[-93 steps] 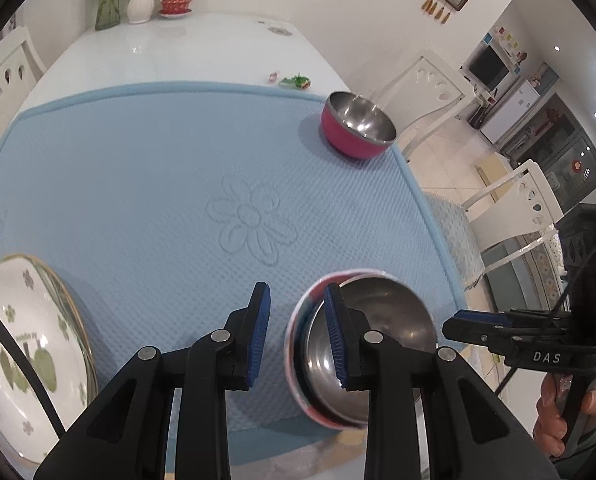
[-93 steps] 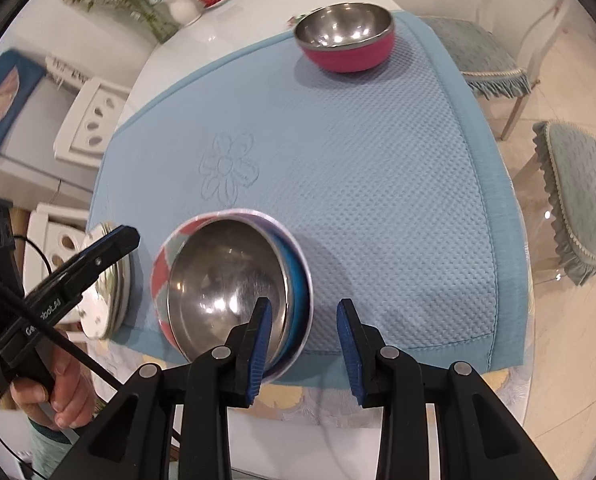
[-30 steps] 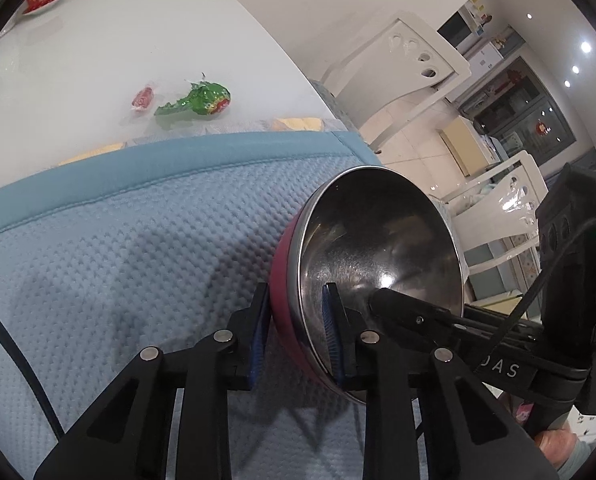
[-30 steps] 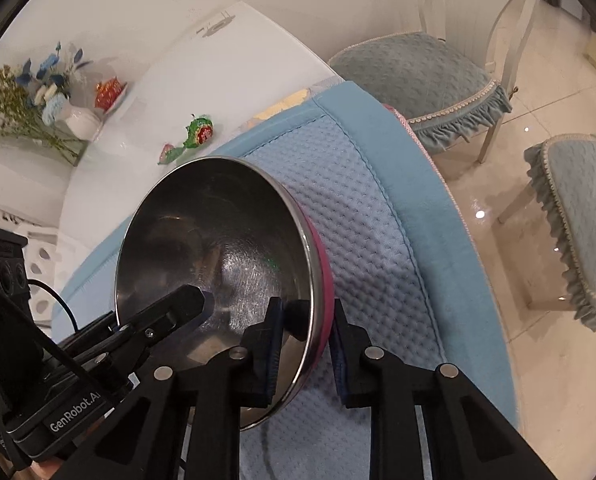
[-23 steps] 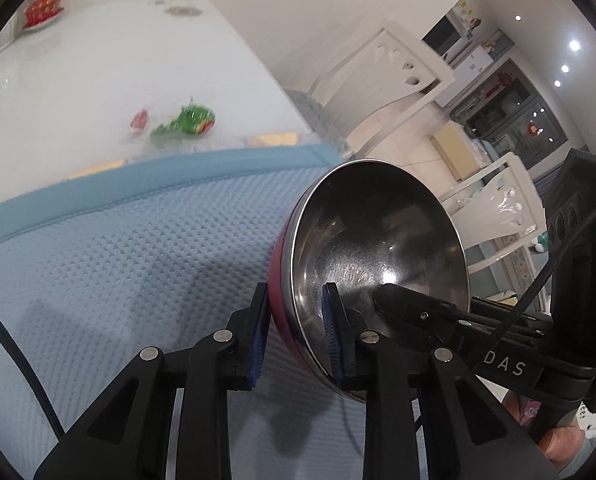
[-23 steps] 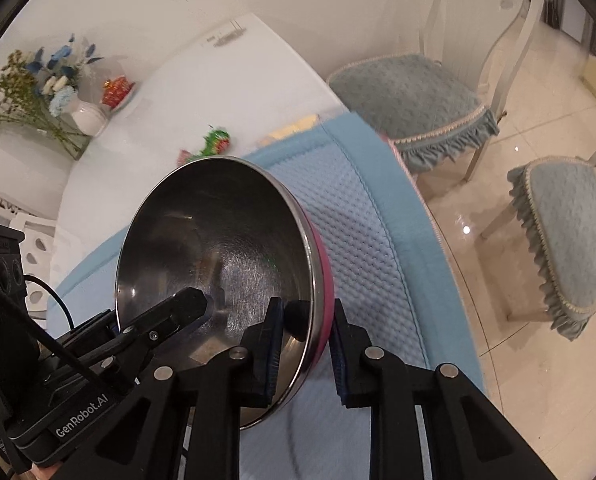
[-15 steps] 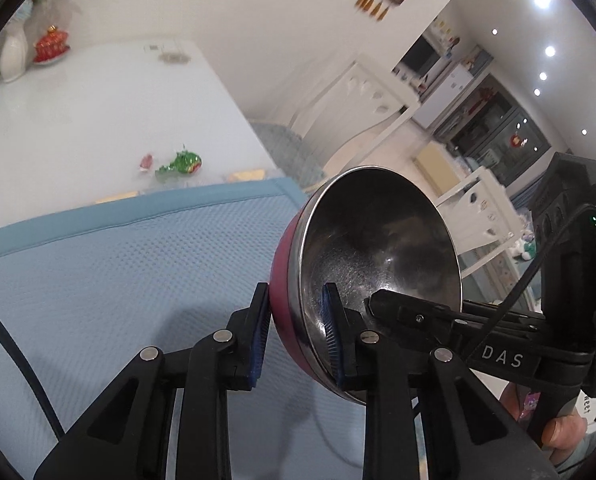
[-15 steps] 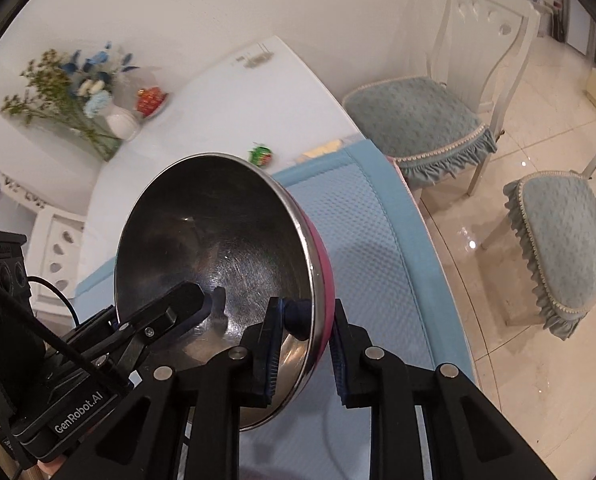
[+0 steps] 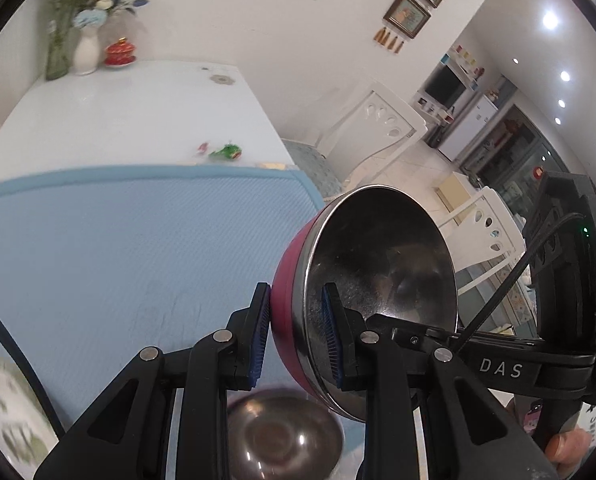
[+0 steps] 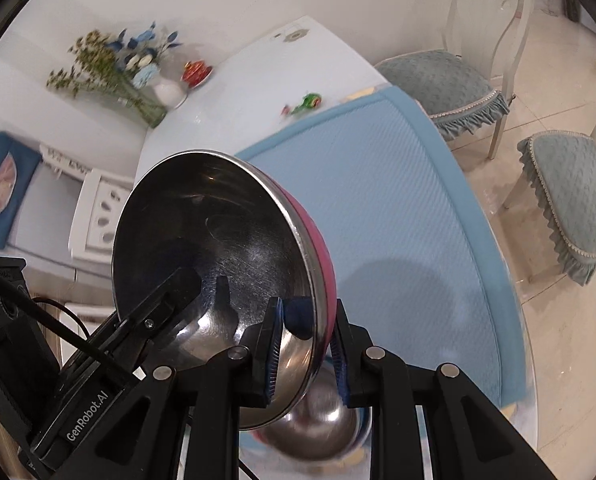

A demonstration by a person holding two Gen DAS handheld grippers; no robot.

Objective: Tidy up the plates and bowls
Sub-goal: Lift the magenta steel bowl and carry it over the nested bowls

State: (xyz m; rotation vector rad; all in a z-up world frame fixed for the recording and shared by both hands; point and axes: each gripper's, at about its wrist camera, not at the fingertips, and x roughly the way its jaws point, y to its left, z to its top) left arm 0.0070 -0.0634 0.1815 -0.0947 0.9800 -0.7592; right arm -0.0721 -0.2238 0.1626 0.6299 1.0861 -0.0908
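White table (image 9: 118, 112) with blue mat (image 9: 118, 248) fills frame left, pink steel-lined bowl (image 9: 378, 264) held tilted above it at centre, left gripper (image 9: 296, 336) and right gripper (image 10: 306, 344) each clamped narrow on its rim, stacked steel bowl (image 9: 282, 440) blurred at bottom centre

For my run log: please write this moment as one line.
left gripper: shut on pink bowl | right gripper: shut on pink bowl | bowl: off mat
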